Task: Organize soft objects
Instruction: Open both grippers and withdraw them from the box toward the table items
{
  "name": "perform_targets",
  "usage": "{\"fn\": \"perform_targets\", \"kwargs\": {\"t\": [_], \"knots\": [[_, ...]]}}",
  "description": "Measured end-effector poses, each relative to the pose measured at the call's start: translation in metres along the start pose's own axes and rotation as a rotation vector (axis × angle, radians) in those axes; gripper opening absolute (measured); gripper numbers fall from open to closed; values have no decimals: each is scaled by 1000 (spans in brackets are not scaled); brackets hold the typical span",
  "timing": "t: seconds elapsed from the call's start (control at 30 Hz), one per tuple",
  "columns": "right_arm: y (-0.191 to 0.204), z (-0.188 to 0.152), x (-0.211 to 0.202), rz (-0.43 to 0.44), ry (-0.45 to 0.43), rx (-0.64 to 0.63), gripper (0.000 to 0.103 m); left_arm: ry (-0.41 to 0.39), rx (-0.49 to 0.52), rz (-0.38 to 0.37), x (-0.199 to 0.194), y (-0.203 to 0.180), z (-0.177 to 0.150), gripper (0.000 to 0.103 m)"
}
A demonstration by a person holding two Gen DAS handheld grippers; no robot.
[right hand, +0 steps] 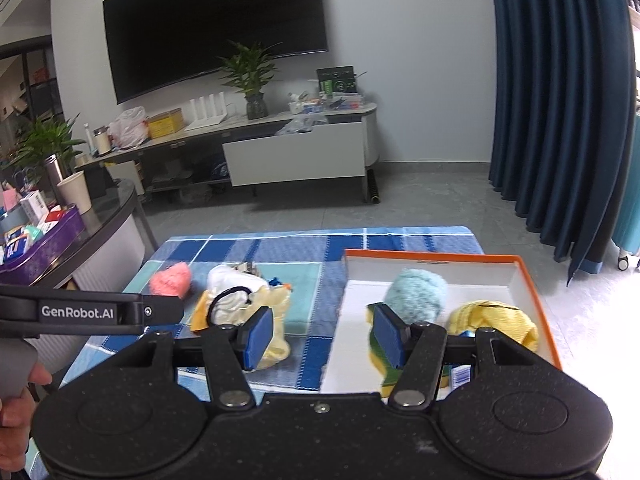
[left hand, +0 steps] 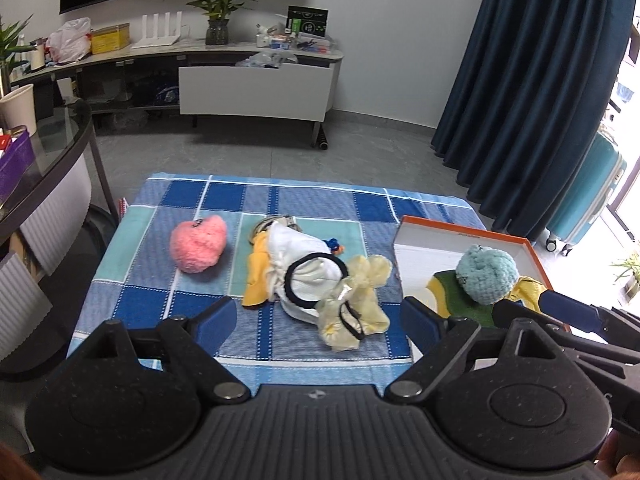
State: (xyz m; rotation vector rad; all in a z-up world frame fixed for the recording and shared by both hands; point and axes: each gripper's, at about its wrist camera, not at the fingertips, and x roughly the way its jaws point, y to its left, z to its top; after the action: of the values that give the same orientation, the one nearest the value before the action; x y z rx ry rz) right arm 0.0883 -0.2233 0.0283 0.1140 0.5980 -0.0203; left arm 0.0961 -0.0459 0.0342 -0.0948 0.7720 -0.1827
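Left wrist view: left gripper [left hand: 316, 322] wide open, empty, hovering over near edge of cloth [left hand: 184, 200].
Right wrist view: right gripper [right hand: 323, 338] wide open, empty, straddling near-left wall of box [right hand: 532, 280].
Box: orange rim, white inside, at 3 o'clock on cloth.
Already boxed: teal ball [right hand: 418, 290], green piece [left hand: 460, 296] under it, yellow item [right hand: 494, 320] at 4 o'clock of ball.
Left outside: pink heart [left hand: 198, 242] at 10 o'clock; pile at centre with white cloth [left hand: 304, 254], black band [left hand: 316, 280], pale scrunchie [left hand: 354, 310], yellow fabric [left hand: 256, 280] beneath.
Small bits: something blue-orange at far side of pile, too small to name.
Step in hand: likely between items, nothing gripped, next pick pending.
Next move: probably scrunchie, nearest to both grippers, lying at 6 o'clock of pile just beside box.
Calls for: descent with open fingers around ruffled edge, firm pinch, lift clear of band, carry toward 3 o'clock over rim.
Risk: band may snag and trail along.
Handling: fabrics limp, likely to sag and drape once lifted.
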Motion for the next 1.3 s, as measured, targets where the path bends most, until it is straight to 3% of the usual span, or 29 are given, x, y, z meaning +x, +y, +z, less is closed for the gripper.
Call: {"fn": "perform_targets", "kwargs": {"t": [0.7, 1.3], "knots": [[45, -10, 22, 66, 58, -67, 68, 13, -81, 33, -2, 46, -13, 91], [48, -19, 46, 89, 117, -56, 68, 53, -127, 59, 14, 74, -22, 91]]}}
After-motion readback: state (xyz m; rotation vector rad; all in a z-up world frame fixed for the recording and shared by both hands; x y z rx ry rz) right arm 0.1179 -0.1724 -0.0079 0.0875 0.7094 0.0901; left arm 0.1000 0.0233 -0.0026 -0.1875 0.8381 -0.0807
